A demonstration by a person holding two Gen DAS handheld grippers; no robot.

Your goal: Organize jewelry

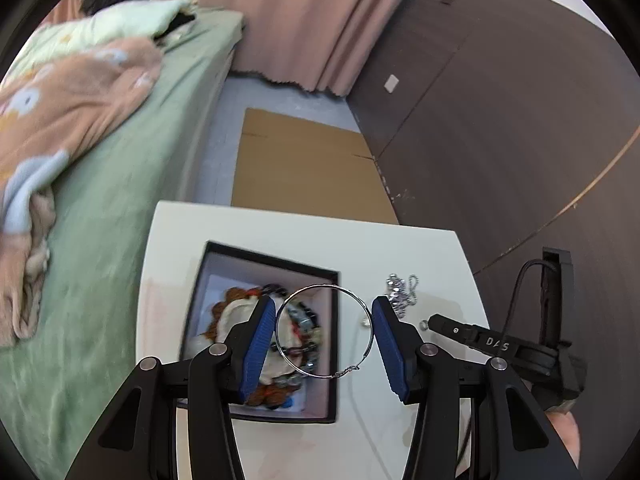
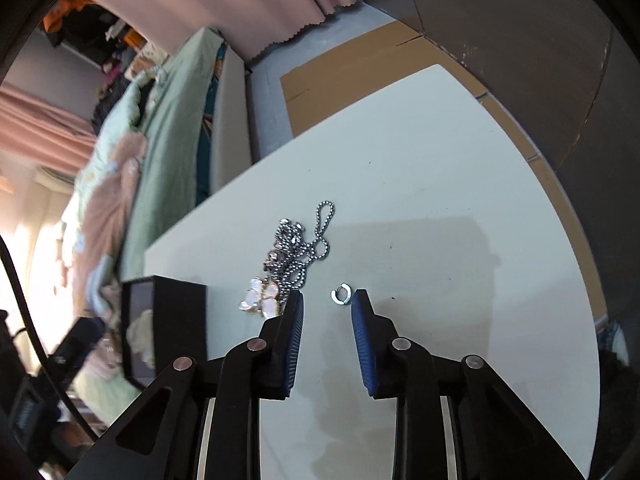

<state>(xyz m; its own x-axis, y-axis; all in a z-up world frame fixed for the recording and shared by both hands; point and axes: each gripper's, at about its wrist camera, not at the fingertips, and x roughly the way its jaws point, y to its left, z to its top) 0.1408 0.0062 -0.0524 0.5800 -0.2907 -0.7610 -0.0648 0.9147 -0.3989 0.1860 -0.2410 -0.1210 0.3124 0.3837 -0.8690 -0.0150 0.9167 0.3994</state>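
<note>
Left gripper point(image 1: 324, 334) hangs over the black box point(image 1: 264, 332), fingers spread, silver hoop point(image 1: 325, 331) between them. Right gripper point(image 2: 327, 334) angles low over the white surface point(image 2: 440, 200), fingers parted near a small ring point(image 2: 341, 294), grasping nothing.

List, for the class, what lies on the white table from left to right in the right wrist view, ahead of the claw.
Black box → pale flower-shaped piece → ball chain → small open silver ring, which lies just ahead of the right claw.
</note>
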